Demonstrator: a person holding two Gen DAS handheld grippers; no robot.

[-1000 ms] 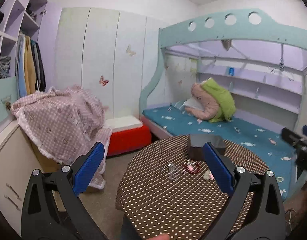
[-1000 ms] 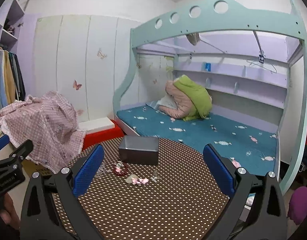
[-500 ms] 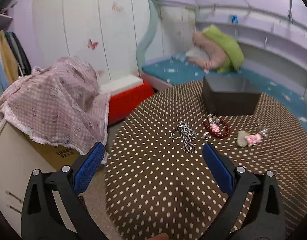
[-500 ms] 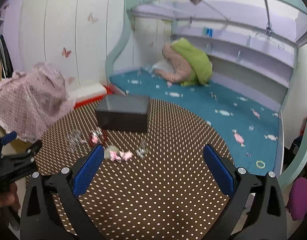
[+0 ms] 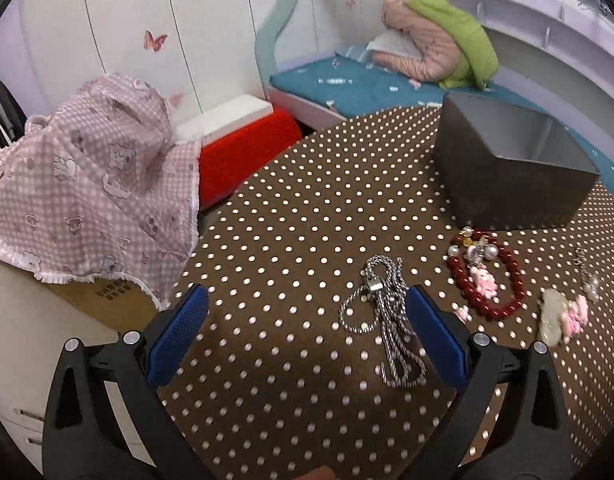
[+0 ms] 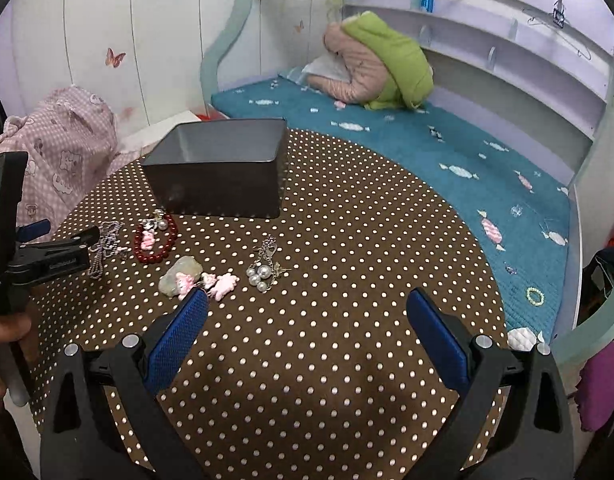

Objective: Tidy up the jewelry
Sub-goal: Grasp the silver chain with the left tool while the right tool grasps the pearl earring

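Note:
On a round brown polka-dot table [image 5: 291, 240] stands an open dark grey box [image 5: 507, 172], also in the right wrist view [image 6: 219, 172]. In front of it lie a silver chain necklace [image 5: 387, 320], a red bead bracelet with pearls [image 5: 487, 276], a pale stone with pink charms [image 5: 559, 316] and a pearl and chain cluster [image 6: 263, 268]. My left gripper [image 5: 307, 332] is open, low over the table, the necklace by its right finger. My right gripper [image 6: 307, 332] is open and empty above the table's near part; the charms [image 6: 199, 276] lie by its left finger.
A pink checked cloth [image 5: 87, 184] covers a cabinet left of the table. A red and white box [image 5: 243, 136] sits on the floor behind. A bunk bed with a teal mattress [image 6: 427, 148] and bundled quilts [image 6: 379, 64] runs along the back and right.
Both grippers have moved forward and tilted down toward the table, so the jewelry and box appear much nearer. Both stay open and hold nothing.

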